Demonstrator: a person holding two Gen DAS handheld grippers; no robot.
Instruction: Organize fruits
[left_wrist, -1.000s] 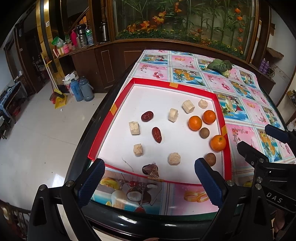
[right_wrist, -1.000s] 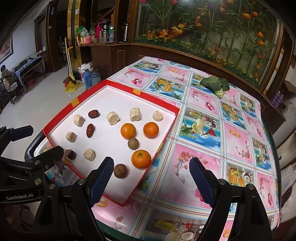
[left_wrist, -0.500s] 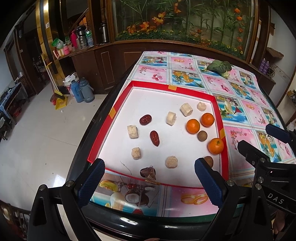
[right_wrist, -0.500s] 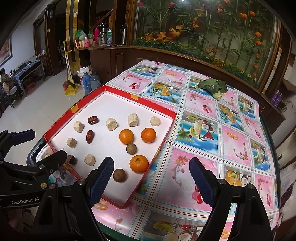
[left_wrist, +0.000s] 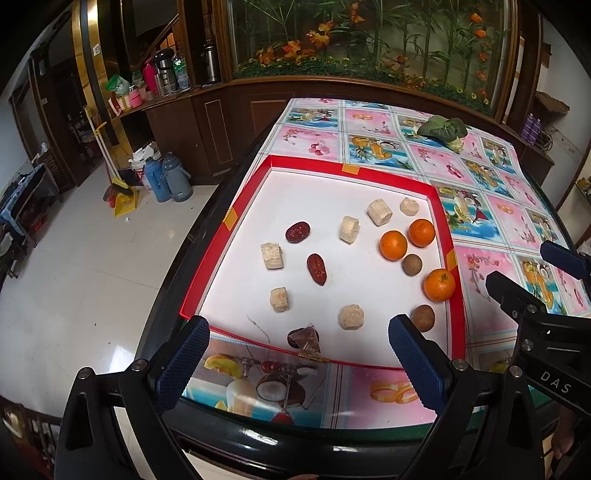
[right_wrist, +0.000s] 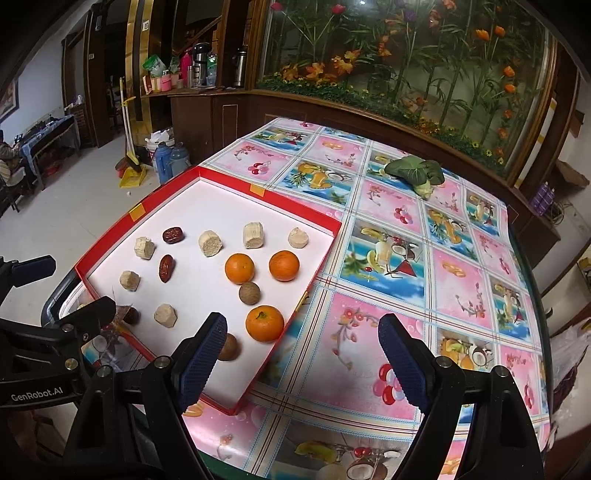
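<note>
We are holding both grippers over the counter's near edge, the left gripper and right gripper each with fingers spread wide and grasping nothing. The fruit is lying scattered in the red-rimmed tray. The three oranges are looking firm, round and likely to roll, so we are planning to pinch them across the middle. The pale chunks seem light and crumbly. The red dates look small, wrinkled, best squeezed across their narrow sides.
</note>
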